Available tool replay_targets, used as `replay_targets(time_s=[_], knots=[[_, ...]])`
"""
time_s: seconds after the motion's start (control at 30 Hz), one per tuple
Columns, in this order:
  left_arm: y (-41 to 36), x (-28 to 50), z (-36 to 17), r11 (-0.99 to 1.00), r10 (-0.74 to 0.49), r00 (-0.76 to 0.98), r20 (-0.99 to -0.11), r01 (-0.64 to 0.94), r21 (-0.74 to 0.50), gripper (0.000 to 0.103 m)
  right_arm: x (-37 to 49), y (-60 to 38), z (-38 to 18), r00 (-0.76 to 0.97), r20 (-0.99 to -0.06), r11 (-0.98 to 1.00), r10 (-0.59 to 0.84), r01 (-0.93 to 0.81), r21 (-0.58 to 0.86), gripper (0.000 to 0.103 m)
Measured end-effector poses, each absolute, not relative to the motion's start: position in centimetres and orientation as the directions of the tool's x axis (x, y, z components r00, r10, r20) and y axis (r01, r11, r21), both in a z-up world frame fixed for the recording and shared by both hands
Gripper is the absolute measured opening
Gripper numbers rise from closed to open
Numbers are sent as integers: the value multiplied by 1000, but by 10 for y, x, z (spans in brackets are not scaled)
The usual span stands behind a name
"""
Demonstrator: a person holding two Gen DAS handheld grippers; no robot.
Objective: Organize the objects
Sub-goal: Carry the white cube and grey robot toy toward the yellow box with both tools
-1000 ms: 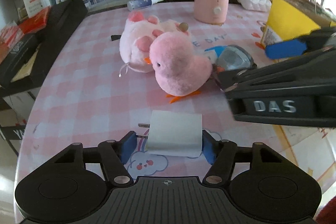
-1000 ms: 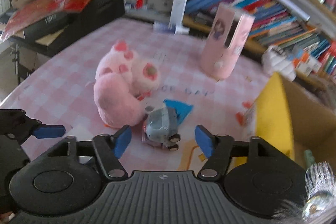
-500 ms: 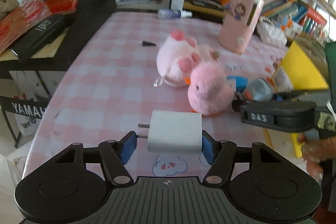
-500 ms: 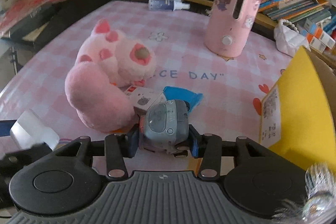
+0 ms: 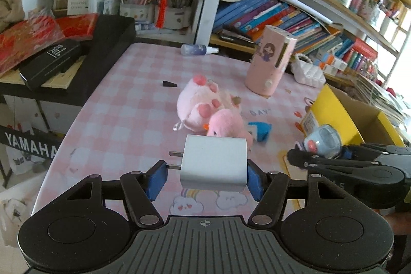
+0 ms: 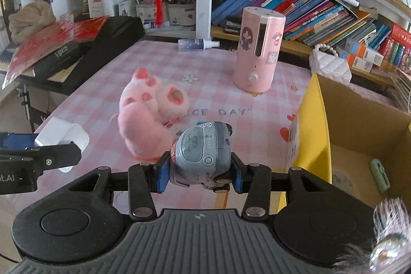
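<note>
My left gripper (image 5: 206, 177) is shut on a white plug charger (image 5: 213, 162), held above the pink checked table (image 5: 123, 114); its metal prongs point left. My right gripper (image 6: 199, 172) is shut on a small grey-blue toy car (image 6: 201, 152), lifted off the table. The same car (image 5: 322, 141) shows at the right of the left wrist view, and the charger (image 6: 63, 138) at the left of the right wrist view. Two pink plush toys (image 6: 151, 109) lie mid-table. An open yellow cardboard box (image 6: 354, 125) stands at the right.
A tall pink cylinder (image 6: 257, 53) stands at the back of the table, a spray bottle (image 6: 197, 44) lies near the far edge. A blue item (image 5: 259, 129) lies by the plush toys. A black keyboard case (image 5: 77, 63) borders the left side. Bookshelves (image 6: 308, 4) rise behind.
My right gripper closed on the toy car and lifted it off the table. My left gripper rose and drew back with the charger, so more of the table and shelves shows.
</note>
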State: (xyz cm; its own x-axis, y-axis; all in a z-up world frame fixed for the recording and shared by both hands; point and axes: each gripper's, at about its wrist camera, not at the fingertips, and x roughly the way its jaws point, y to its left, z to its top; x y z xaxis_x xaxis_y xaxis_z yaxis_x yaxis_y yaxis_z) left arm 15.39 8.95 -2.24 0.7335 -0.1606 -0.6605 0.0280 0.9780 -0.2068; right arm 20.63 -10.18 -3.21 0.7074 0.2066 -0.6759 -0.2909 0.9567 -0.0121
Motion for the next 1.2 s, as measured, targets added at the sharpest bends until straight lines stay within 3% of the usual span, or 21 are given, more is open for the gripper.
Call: replay_targets(time_s=[0.43,1.2], knots=[[91,102,-16,973,-207,750,-628,95,-208,64,146,-93,-25,717,-671,958,186,-285,-39,43],[96,9,-20,954,-300,697,-651,221,-202,64,29,-87,-26,714,-688,986,126,-164,11,43]])
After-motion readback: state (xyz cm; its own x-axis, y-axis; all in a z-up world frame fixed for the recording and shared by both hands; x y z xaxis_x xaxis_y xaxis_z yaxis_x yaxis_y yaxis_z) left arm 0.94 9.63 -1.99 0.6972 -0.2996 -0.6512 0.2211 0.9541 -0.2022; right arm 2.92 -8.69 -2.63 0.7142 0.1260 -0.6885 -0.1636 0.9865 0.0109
